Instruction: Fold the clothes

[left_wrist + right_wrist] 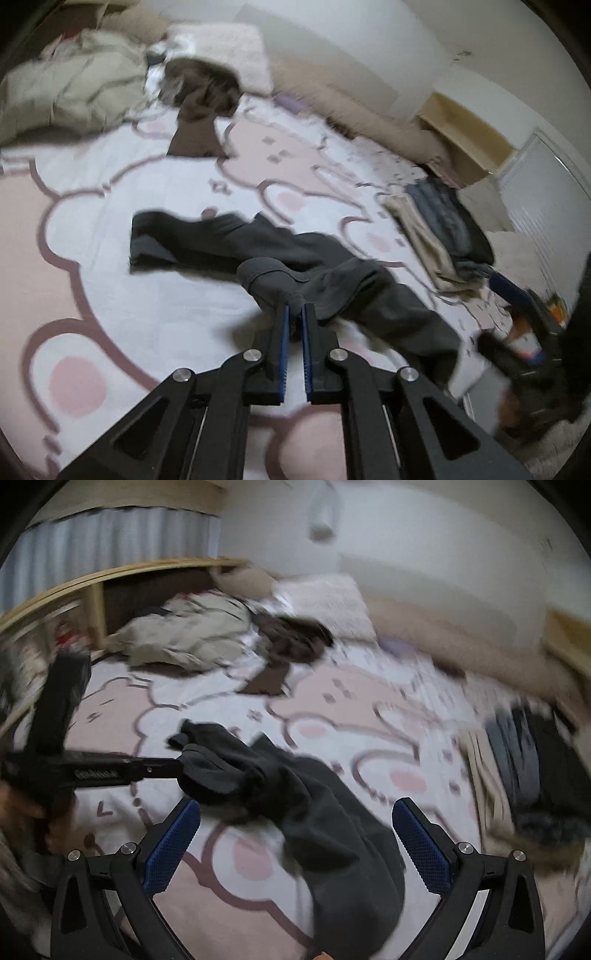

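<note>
A dark grey garment (332,266) lies crumpled and stretched across the bed sheet (110,258), which is white with pink bears. In the left wrist view my left gripper (295,312) is shut on a bunched fold at the garment's near end. The right wrist view shows that same gripper (173,766) reaching in from the left and pinching the garment (295,794). My right gripper (295,823) stands open, its blue pads (173,845) wide apart. The cloth runs between and under them, and neither pad presses on it.
A stack of folded clothes (443,229) sits at the bed's right side. At the head of the bed lie a beige bundle (66,92), a brown garment (199,96) and a pale pillow (229,48). A wooden shelf (461,122) stands by the wall, and a wooden headboard (92,579) rises at the left.
</note>
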Demonstrator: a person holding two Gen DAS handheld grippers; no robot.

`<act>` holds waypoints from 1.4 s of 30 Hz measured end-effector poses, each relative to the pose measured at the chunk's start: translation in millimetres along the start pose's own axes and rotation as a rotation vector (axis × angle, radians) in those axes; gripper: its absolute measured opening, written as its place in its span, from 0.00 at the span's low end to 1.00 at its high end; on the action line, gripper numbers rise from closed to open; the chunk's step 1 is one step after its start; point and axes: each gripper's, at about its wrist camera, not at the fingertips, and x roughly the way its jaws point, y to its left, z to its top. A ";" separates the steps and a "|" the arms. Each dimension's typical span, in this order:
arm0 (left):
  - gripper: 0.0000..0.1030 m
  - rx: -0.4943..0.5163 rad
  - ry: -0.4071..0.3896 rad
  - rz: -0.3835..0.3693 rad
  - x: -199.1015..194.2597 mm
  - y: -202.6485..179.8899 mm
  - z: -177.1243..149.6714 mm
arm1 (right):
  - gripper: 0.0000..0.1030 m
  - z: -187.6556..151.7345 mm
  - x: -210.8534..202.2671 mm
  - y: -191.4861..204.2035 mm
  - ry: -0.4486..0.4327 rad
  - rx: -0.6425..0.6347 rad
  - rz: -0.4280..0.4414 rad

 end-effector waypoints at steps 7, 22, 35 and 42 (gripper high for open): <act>0.07 0.049 -0.026 -0.047 -30.4 -23.6 7.9 | 0.76 -26.3 15.9 82.4 -0.125 -0.406 -0.049; 0.07 0.080 -0.022 -0.129 -43.6 -29.5 12.4 | 0.13 -13.0 46.8 117.0 -0.241 -0.621 -0.175; 0.72 0.153 -0.065 0.172 -35.2 32.4 15.7 | 0.06 38.4 -23.8 -9.7 -0.149 -0.184 -0.175; 0.72 0.042 -0.002 0.118 -2.1 56.3 12.3 | 0.05 41.1 -77.7 -80.4 -0.142 0.050 -0.205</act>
